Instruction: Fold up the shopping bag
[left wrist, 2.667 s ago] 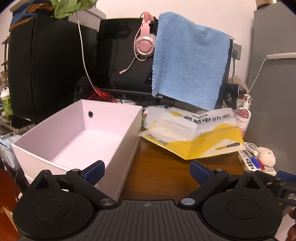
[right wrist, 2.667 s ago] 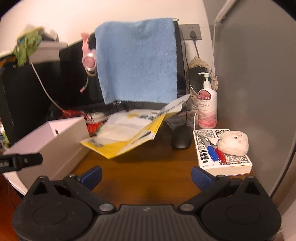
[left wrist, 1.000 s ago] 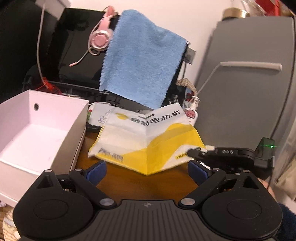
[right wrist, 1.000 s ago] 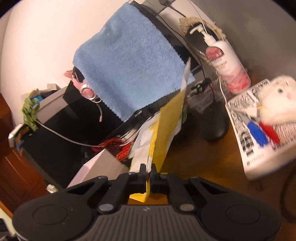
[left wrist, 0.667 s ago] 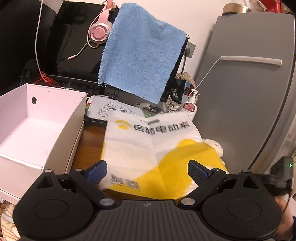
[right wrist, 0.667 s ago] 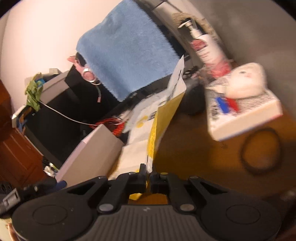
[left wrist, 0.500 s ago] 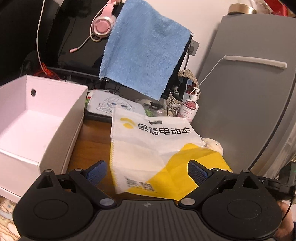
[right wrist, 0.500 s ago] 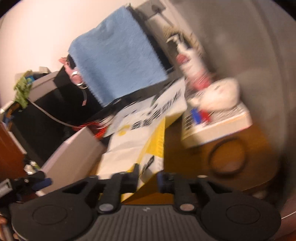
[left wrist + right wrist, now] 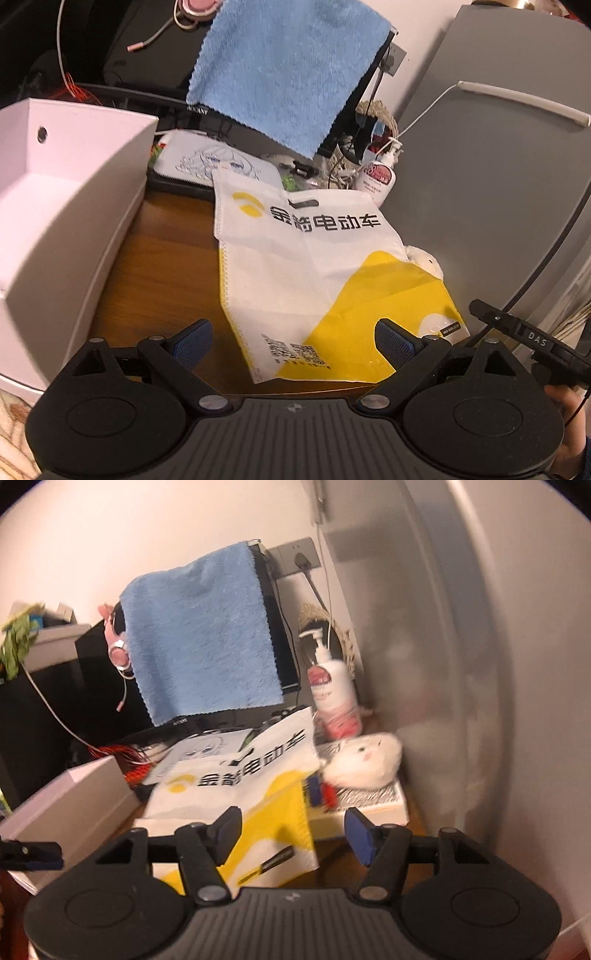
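Shopping bag (image 9: 314,266) lay spread open on desk (image 9: 166,258), creased, far corner riding up on book (image 9: 369,797), so not flat for folding. You held left gripper (image 9: 293,338) wide open over near edge, gripping nothing; right gripper (image 9: 291,829) open too, empty.

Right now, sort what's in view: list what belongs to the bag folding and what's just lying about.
For the job:
shopping bag
left gripper, open
right gripper, open

Lying about:
white box
blue towel
lotion bottle
plush toy
pink headset
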`<state>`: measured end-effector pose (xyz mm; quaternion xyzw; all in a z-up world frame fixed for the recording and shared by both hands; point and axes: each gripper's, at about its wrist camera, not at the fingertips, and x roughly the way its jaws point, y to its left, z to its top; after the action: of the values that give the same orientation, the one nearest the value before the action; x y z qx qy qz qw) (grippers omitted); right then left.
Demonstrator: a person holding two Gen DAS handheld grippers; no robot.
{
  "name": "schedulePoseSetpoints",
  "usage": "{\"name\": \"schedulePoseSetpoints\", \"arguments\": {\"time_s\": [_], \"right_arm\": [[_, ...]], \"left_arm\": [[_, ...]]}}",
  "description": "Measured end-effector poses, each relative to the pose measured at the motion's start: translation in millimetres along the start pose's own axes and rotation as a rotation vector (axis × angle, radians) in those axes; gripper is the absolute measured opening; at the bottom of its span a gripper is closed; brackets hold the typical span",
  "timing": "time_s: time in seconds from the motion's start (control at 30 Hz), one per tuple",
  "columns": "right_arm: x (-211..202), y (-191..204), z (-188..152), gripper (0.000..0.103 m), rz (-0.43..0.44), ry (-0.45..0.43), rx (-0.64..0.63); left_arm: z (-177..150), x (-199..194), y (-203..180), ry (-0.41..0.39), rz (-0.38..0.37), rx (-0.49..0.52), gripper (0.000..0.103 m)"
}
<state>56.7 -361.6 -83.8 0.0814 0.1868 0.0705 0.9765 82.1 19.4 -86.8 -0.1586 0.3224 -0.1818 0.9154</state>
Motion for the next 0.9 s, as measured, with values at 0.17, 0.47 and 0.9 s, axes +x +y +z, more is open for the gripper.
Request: {"name": "schedulePoseSetpoints", "arguments": {"time_s": [0.17,0.47,0.9], "right_arm": [[17,-3,2,0.035,0.009,0.043,-0.022],[33,-5,-4,0.035,0.012,0.086,-0.001],[43,-2,-10,0.028,0.025,0.1,0.014]], "left_arm": [[0,16,1,0.05,-0.016,-0.018,0.095],[-2,38,14,0.133,-0.053,-0.097,0.091],[-4,22,21,0.043,-0.016,-0.12,0.014]]}}
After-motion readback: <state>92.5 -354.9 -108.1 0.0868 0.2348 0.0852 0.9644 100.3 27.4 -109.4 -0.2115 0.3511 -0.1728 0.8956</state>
